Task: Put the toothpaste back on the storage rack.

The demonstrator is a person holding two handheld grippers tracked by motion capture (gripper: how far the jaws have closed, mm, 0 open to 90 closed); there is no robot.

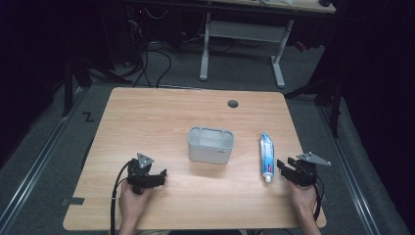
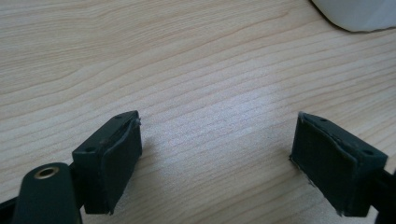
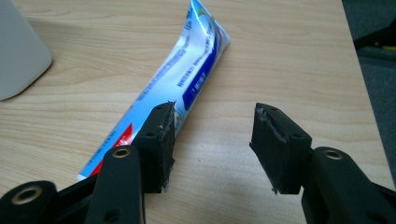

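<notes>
A blue and white toothpaste tube lies on the wooden table, cap toward the person, at the right. My right gripper stands just right of its cap end, held by a hand. In the right gripper view the tube runs past the outside of the left jaw, and the right gripper is open with only bare wood between the pads. A pale grey rounded bin stands at mid-table. My left gripper rests at the front left, and up close the left gripper is open over bare wood.
A round cable hole sits near the table's far edge. The bin's corner shows ahead and to the right of the left jaws. The table's right edge runs close beside the right gripper. A white desk frame stands behind.
</notes>
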